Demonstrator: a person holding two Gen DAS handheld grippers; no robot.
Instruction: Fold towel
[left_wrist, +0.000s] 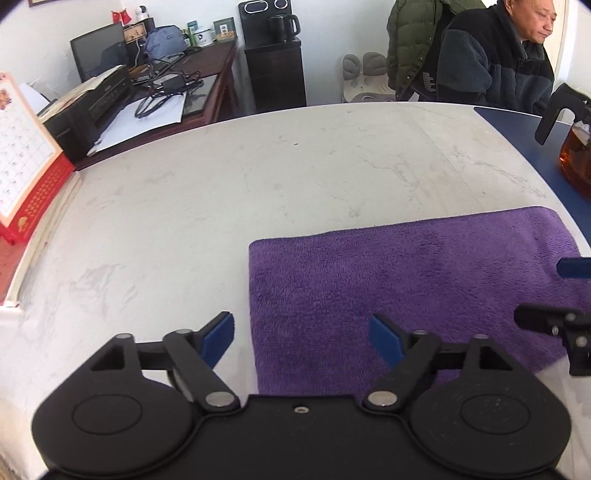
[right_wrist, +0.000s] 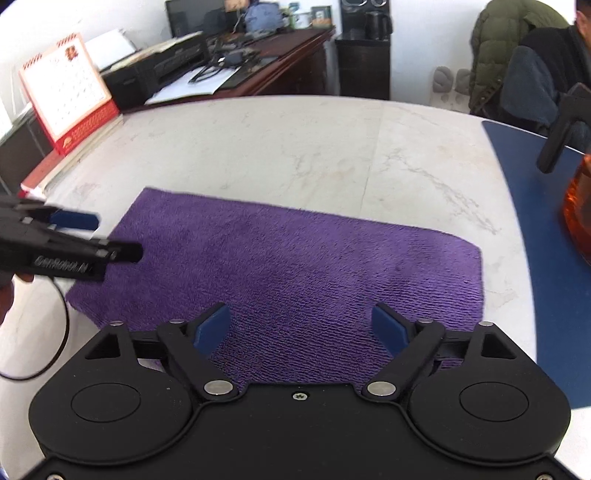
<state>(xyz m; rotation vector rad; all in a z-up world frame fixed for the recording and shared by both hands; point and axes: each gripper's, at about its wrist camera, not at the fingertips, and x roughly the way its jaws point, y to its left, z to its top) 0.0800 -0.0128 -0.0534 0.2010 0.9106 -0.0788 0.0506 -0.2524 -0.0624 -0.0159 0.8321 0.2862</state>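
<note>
A purple towel lies flat on the white marble table, folded into a wide rectangle. My left gripper is open and hovers over the towel's near left corner, with its left finger over bare table. In the right wrist view the same towel fills the middle. Above its near edge, my right gripper stands open with nothing between its blue pads. The left gripper shows at the left edge of that view, and the right gripper at the right edge of the left wrist view.
A red desk calendar stands at the table's left edge. A dark blue mat at the right carries a glass teapot of amber tea. A seated person is behind the table. A cluttered wooden desk stands behind.
</note>
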